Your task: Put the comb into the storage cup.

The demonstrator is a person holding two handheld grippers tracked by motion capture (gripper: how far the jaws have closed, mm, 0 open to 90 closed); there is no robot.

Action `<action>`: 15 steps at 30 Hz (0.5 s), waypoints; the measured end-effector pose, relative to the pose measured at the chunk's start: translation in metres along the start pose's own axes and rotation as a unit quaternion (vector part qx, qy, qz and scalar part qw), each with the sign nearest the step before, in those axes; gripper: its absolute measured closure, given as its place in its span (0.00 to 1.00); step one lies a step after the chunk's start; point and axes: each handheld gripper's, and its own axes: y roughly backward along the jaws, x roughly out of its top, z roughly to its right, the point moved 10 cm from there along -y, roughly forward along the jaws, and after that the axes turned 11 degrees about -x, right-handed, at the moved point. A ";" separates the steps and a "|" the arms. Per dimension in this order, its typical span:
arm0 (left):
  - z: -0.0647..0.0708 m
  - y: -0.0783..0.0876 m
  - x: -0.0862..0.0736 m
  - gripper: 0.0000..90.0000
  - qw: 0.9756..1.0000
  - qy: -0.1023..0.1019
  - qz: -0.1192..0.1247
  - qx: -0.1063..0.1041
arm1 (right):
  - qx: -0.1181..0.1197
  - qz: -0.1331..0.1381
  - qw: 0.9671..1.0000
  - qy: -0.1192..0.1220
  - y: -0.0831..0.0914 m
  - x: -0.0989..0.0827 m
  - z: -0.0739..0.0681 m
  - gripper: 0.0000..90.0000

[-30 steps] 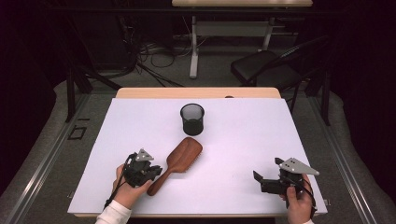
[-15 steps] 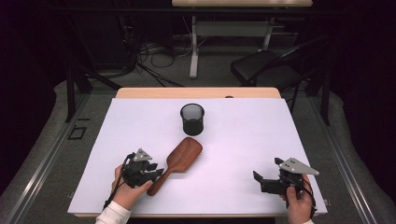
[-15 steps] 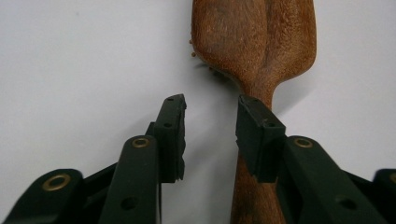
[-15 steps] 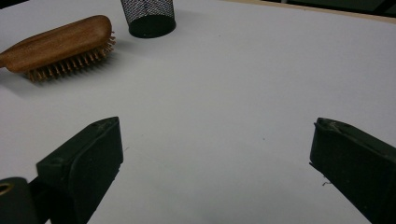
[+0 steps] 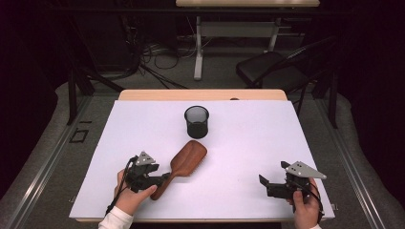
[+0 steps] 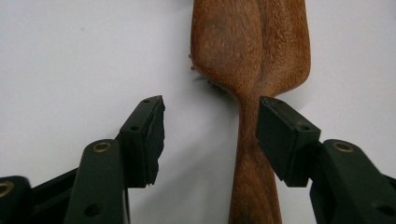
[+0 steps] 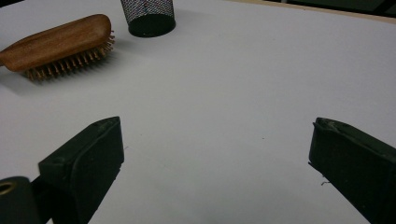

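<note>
Hairbrush [image 5: 187, 161] plain wood, mesh cup [image 5: 197, 121] unlabelled

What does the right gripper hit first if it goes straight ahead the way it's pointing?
Probably nothing nearby. The right gripper, jaws open, faces bare white table. The hairbrush and mesh cup sit off to the left of its line in the right gripper view, though depth is hard to judge.

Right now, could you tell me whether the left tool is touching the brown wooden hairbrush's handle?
Cannot tell. In the left gripper view the left tool has just been opening; one pad is clearly apart from the brown wooden hairbrush, the other overlaps its handle.
</note>
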 end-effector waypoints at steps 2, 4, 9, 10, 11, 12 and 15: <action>-0.001 0.000 -0.001 0.45 1.000 0.005 -0.002 0.001 | 0.000 0.000 1.000 -0.001 0.000 0.000 0.000 0.03; -0.001 0.001 -0.001 0.45 1.000 0.011 -0.001 -0.001 | 0.001 0.000 1.000 0.000 0.000 0.000 0.000 0.03; -0.003 0.003 0.000 0.43 1.000 0.011 0.001 -0.003 | 0.001 -0.001 1.000 0.000 0.000 0.000 0.000 0.03; -0.004 0.004 0.000 0.43 1.000 0.015 0.004 -0.006 | 0.001 0.000 1.000 0.000 0.000 0.000 0.000 0.03; -0.003 0.004 0.001 0.43 1.000 0.017 0.009 -0.007 | 0.000 0.001 1.000 0.000 -0.001 0.000 0.000 0.03; -0.003 0.005 0.002 0.43 1.000 0.018 0.011 -0.010 | 0.000 0.001 1.000 0.000 -0.001 0.000 0.000 0.03; -0.002 0.007 0.003 0.43 0.999 0.023 0.017 -0.016 | 0.001 0.001 1.000 0.000 -0.001 0.000 0.000 0.03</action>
